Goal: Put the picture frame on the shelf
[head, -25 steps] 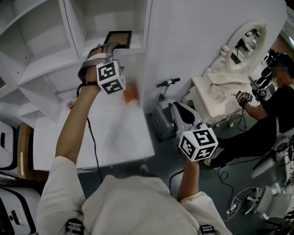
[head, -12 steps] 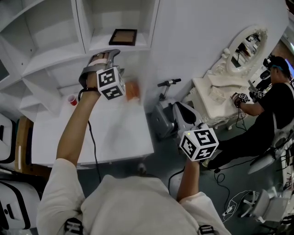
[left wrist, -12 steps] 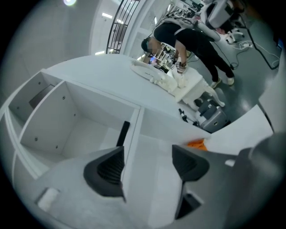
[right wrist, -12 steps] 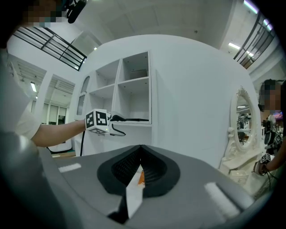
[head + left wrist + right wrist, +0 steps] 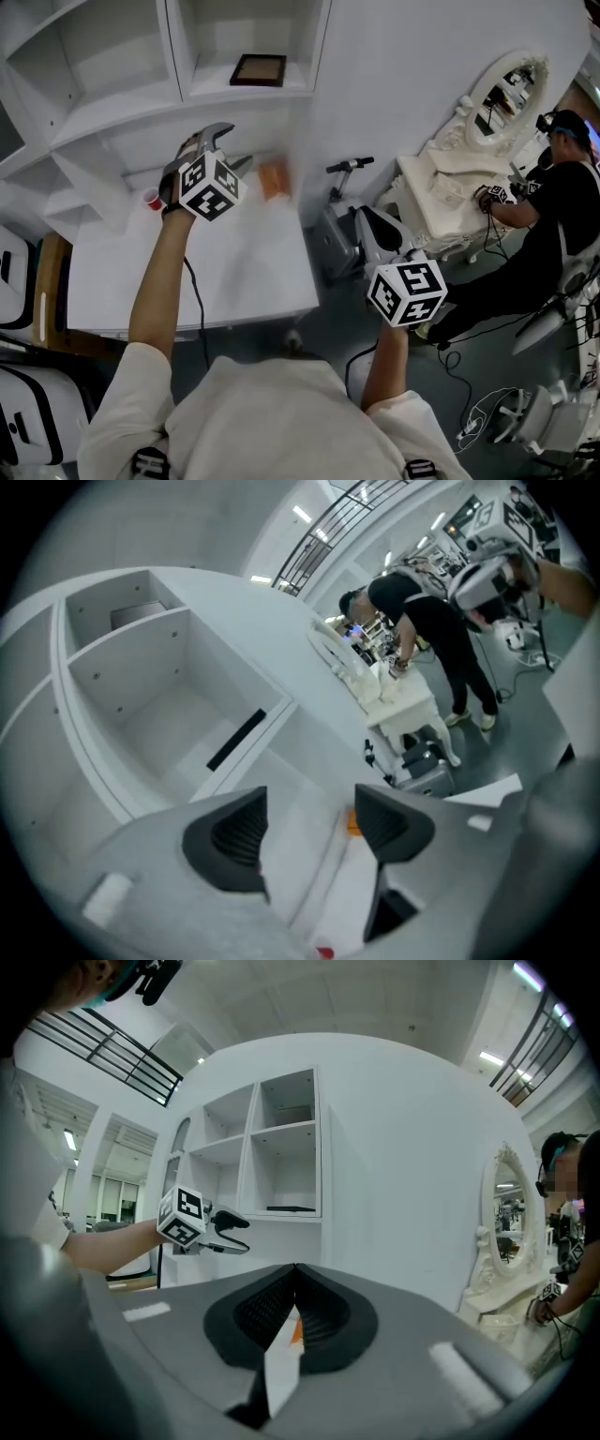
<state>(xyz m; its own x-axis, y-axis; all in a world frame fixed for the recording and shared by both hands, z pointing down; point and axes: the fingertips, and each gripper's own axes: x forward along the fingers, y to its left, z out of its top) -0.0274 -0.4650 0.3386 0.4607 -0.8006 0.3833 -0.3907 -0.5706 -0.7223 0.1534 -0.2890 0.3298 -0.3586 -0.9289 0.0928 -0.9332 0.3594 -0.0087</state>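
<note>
Left gripper (image 5: 230,145) withdrawn; jaws closing, empty; picture frame (image 5: 259,69) on shelf (image 5: 246,94)

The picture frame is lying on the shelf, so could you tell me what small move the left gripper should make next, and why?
Probably draw the left gripper back toward the table. The picture frame lies flat on the shelf, clear of the gripper; its jaws, which have just been closing, stand apart with nothing between them, so placing looks done.
</note>
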